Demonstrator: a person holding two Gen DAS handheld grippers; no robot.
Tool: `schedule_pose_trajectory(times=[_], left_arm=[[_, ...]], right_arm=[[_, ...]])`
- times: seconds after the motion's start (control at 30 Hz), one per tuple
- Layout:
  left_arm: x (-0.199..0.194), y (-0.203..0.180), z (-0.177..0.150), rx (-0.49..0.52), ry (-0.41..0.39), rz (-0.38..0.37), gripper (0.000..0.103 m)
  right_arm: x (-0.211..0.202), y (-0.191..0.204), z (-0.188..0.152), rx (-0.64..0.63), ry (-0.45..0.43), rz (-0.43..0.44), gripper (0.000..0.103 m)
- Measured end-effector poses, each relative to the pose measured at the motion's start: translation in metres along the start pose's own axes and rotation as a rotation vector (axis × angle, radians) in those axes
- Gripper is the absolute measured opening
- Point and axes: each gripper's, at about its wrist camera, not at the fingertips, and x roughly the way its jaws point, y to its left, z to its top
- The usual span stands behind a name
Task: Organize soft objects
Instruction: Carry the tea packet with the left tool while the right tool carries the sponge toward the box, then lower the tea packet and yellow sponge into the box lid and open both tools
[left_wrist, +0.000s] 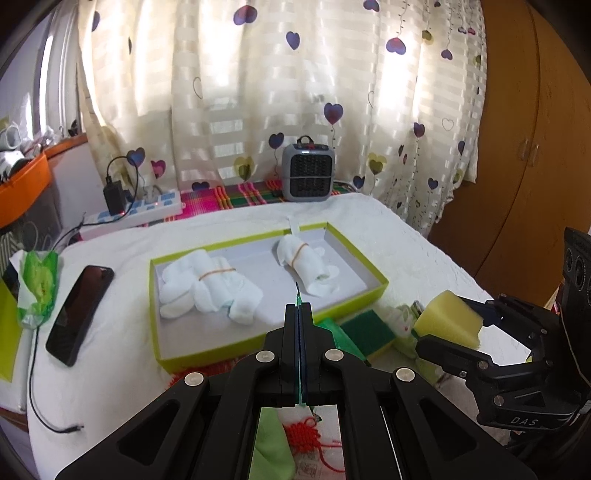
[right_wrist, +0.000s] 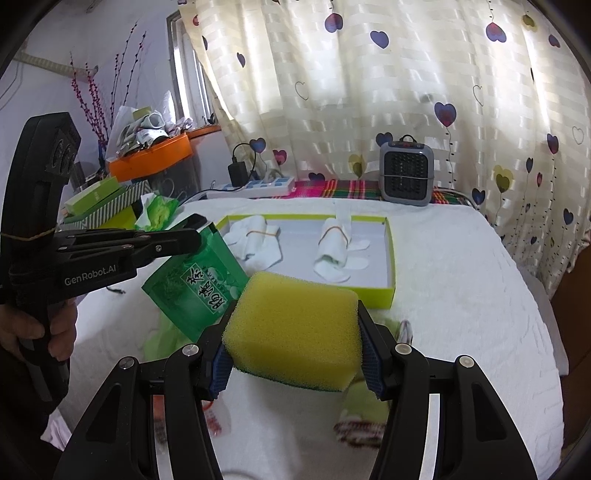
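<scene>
Towels come first in the left wrist view: two white rolled towel bundles (left_wrist: 208, 291) (left_wrist: 304, 264), each bound with a rubber band, already lie inside the lime-edged box (left_wrist: 380, 286) on the white-covered bed (left_wrist: 406, 236). The left claw (left_wrist: 298, 314) is pinched fully together on the thin edge of a green packet (left_wrist: 297, 295), held above the near rim of the box. Just beyond it, on the bed outside the box, a second green-and-yellow sponge (left_wrist: 367, 332) waits, with some pale green cloth beside it.

From the right wrist view, the right claw (right_wrist: 295, 363) stands moderately wide, its blue pads pressing both sides of a yellow sponge (right_wrist: 295, 325) carried in the air short of the box (right_wrist: 391, 280). The left claw (right_wrist: 184, 238) dangles the green tea packet (right_wrist: 199, 284) beside it.

My reading: roughly midway. Towels are stowed; the sponge and packet in hand, plus the sponge and cloth left on the bed, remain to be boxed.
</scene>
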Motion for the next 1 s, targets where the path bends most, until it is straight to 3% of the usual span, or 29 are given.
schedule_pose_trajectory(times=[0.57, 1.0], left_arm=[[0.026, 0.020, 0.037, -0.012, -0.009, 0.005, 0.000], [0.074, 0.043, 0.066, -0.068, 0.020, -0.024, 0.000]], right_arm=[[0.028, -0.016, 0.036, -0.012, 0.016, -0.017, 0.058], [0.067, -0.042, 0.069, 0.005, 0.054, -0.051, 0.058]])
